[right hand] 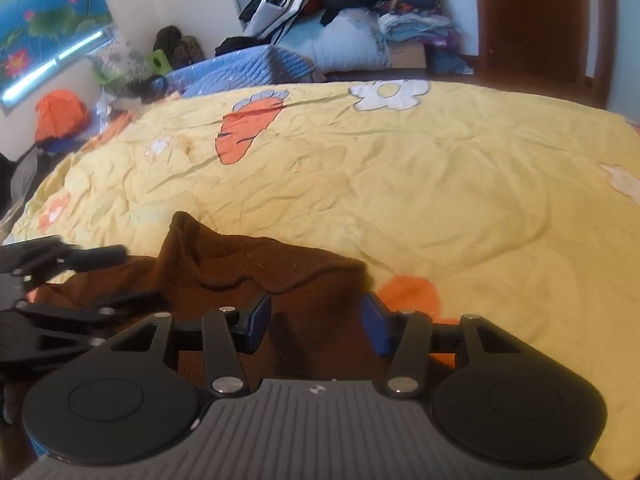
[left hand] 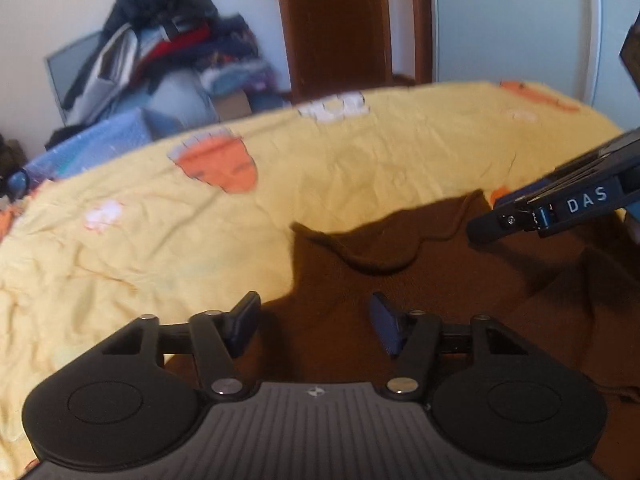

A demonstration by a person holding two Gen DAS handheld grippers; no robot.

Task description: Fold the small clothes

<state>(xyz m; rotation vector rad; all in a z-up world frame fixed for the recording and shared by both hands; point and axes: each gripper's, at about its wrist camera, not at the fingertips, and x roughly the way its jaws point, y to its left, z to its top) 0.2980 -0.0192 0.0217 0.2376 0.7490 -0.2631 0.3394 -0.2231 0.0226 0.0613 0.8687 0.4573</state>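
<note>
A dark brown garment (left hand: 460,276) lies rumpled on the yellow bedspread (left hand: 160,248), with its neckline facing away. My left gripper (left hand: 316,326) is open and empty, low over the garment's left edge. My right gripper (right hand: 316,322) is open and empty over the garment (right hand: 256,268) near its right shoulder. The right gripper also shows in the left wrist view (left hand: 560,208), coming in from the right above the cloth. The left gripper shows in the right wrist view (right hand: 60,280) at the left, over the cloth.
The bedspread (right hand: 440,184) has orange and white flower prints and spreads wide beyond the garment. A pile of clothes (right hand: 352,4) and a blue quilt (right hand: 248,66) lie beyond the bed. A brown door (left hand: 340,24) stands behind.
</note>
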